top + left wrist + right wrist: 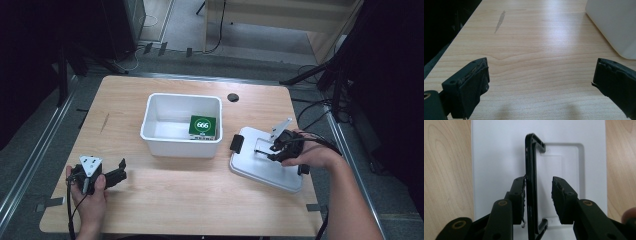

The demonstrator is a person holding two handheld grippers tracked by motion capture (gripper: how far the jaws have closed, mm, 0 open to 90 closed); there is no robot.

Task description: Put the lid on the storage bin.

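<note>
A white bin [180, 143] stands mid-table with a green box [202, 126] marked 666 inside it. To its right lies the white lid [260, 170], with a black clip [236, 143] at its left end. My right gripper [276, 150] is over the lid. In the right gripper view its jaws [538, 192] straddle the lid's black handle [530, 167]: the left pad touches it, the right pad stands apart, so it is open. My left gripper [122, 169] rests at the front left, open with nothing between its jaws [541, 75], and the bin's corner [614, 25] lies ahead.
The wooden table [175, 195] has a black round grommet [233, 97] behind the bin and a grey streak [499, 21] on its left part. Dark stands and cables surround the table.
</note>
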